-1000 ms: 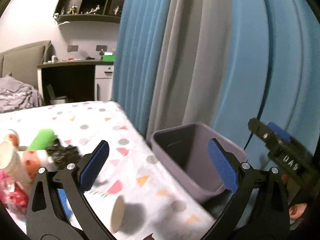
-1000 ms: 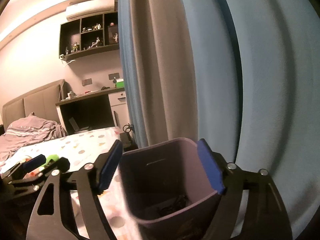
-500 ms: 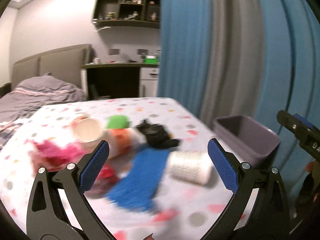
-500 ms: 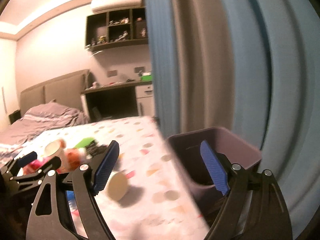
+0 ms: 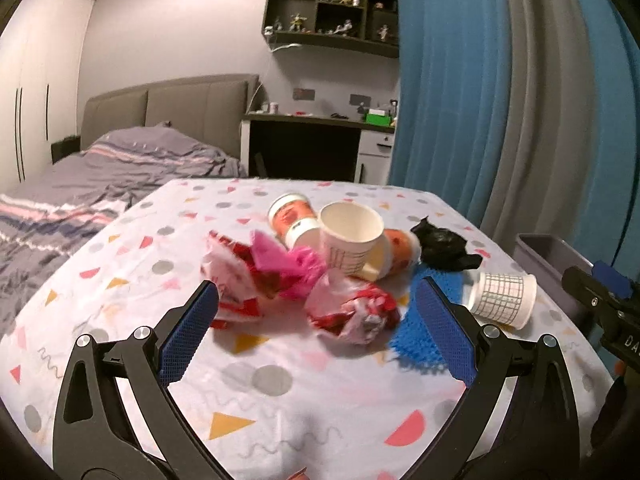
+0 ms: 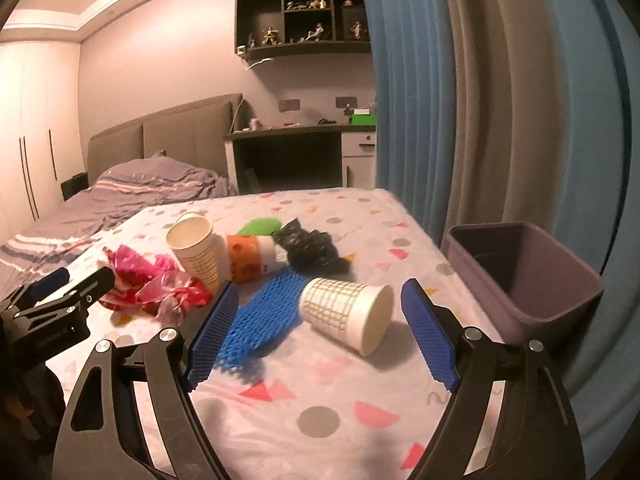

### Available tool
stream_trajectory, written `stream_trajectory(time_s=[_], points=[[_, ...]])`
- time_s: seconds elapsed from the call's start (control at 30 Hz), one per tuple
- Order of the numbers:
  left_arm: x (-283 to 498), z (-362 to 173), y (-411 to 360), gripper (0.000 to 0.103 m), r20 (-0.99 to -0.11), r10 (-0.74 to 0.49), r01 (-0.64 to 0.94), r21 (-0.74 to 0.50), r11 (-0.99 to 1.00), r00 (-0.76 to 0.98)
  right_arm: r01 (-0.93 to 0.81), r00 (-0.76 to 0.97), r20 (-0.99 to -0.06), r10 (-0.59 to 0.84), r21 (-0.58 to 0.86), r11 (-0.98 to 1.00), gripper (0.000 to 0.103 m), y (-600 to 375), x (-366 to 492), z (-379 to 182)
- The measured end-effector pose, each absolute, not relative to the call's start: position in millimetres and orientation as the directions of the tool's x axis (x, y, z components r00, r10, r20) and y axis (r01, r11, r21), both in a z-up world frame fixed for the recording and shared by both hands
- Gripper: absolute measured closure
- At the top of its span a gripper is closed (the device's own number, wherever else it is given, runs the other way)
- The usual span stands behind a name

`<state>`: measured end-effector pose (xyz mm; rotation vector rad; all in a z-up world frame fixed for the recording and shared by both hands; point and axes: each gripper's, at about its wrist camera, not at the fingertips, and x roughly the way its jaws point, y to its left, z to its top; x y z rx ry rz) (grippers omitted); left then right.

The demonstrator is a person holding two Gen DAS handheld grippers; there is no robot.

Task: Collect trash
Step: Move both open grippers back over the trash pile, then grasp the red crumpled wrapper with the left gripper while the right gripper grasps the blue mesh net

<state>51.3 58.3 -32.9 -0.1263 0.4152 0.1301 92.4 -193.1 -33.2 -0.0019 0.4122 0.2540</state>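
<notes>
Trash lies heaped on a table with a patterned cloth (image 5: 256,376). Red-and-white wrappers (image 5: 352,308) and a pink one (image 5: 288,260) lie just ahead of my left gripper (image 5: 316,332), which is open and empty. A checked paper cup (image 6: 346,314) lies on its side between the open jaws of my right gripper (image 6: 320,336), untouched. Beside it are a blue mesh sleeve (image 6: 266,312), a black bag (image 6: 310,248), an orange cup (image 6: 250,258), another paper cup (image 6: 194,250) and a green item (image 6: 262,226). The purple bin (image 6: 524,276) stands off the table's right edge.
Blue and grey curtains (image 6: 460,100) hang behind the bin. A bed (image 5: 92,184) lies at the left, a dark desk (image 5: 308,148) and wall shelves (image 5: 332,20) at the back. The left gripper shows at the left of the right wrist view (image 6: 60,300).
Both views have swung left from the bin to the trash pile on the table. The checked cup now lies between the right gripper's jaws. Both grippers stayed open.
</notes>
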Motion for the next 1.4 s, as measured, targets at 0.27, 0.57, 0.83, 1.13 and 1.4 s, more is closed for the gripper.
stream_trajectory(time_s=[0.27,0.57,0.83,1.13,1.4], points=[[87,-49,65,0.016,-0.517,-0.008,-0.096,-0.174,0.980,0.856,-0.243,0.882,-0.404,0.242,0.049,0.969,0.022,-188,92,-39],[128,-82,77,0.059,-0.667,-0.156,-0.081,-0.311,0.947,0.729,-0.194,0.877,-0.432,0.212,0.087,0.977,0.022,-211,101,-49],[124,-83,70,0.076,-0.655,-0.199,-0.046,-0.336,0.941,0.729,-0.209,0.858,-0.460,0.229,0.095,0.973,0.022,-210,104,-56],[73,-43,71,0.079,-0.539,-0.156,-0.018,-0.303,0.953,0.828,-0.306,0.811,-0.511,0.287,0.048,0.951,0.022,-176,99,-65],[28,-9,87,0.079,-0.434,-0.116,-0.021,-0.297,0.955,0.894,-0.416,0.726,-0.611,0.315,-0.026,0.909,0.022,-130,107,-83]])
